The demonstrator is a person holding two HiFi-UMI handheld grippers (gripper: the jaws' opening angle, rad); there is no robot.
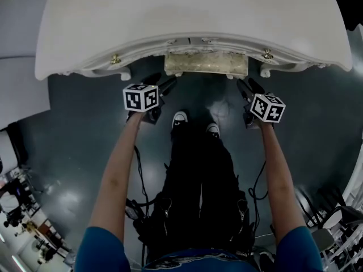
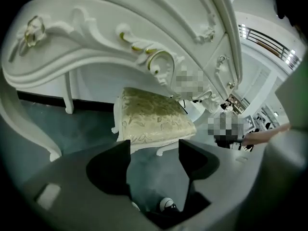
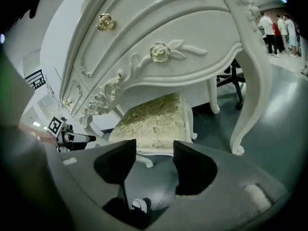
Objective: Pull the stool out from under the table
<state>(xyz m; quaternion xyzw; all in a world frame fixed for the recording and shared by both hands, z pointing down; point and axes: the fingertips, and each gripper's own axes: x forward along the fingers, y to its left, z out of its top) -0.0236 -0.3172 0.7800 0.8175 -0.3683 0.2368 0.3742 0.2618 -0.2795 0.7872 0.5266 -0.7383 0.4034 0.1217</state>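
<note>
No words, numbers or brand names can be read in any view. The only signs are black-and-white square code patterns on the left gripper [image 1: 163, 82] and the right gripper [image 1: 249, 85], mid-frame in the head view.

The person wears blue short sleeves [image 1: 105, 248], black trousers [image 1: 198, 174] and black sneakers [image 1: 180, 118] with white toe caps. The left hand-held gripper [image 1: 163, 82] and the right hand-held gripper [image 1: 248, 85] are black, each bearing a white cube [image 1: 140, 97] printed with black square markers. Thin black cables [image 1: 138, 169] trail from them beside the arms.
</note>
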